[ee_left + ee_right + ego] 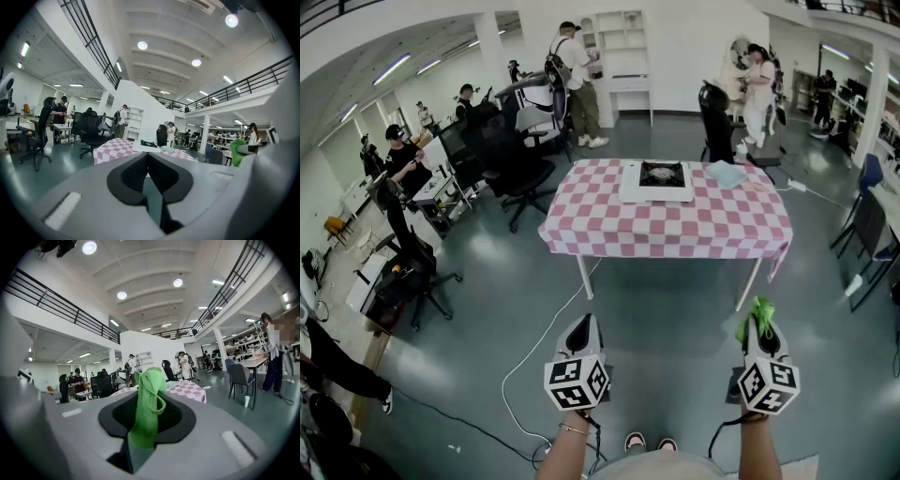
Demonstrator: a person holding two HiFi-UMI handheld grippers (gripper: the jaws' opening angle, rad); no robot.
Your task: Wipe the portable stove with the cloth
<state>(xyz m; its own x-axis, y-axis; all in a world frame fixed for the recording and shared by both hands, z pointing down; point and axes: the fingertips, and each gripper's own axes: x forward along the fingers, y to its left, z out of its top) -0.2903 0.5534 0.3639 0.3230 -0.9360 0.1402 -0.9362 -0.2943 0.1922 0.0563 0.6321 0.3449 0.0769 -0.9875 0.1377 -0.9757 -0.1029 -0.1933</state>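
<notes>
Fingers, head view: left gripper (584, 326) and right gripper (759, 328) well short of counter (675, 225); stove (662, 174) at counter's far edge; cloth (754, 317) in right gripper | left gripper view: fingers (133, 173) closed together, nothing between | right gripper view: fingers (172, 416) pinch green cloth (146, 404), counter beyond

Cloth (147, 401): green, coarse mesh weave. Tablecloth (675, 225): checked fabric. Floor (656, 337): smooth, glossy.
</notes>
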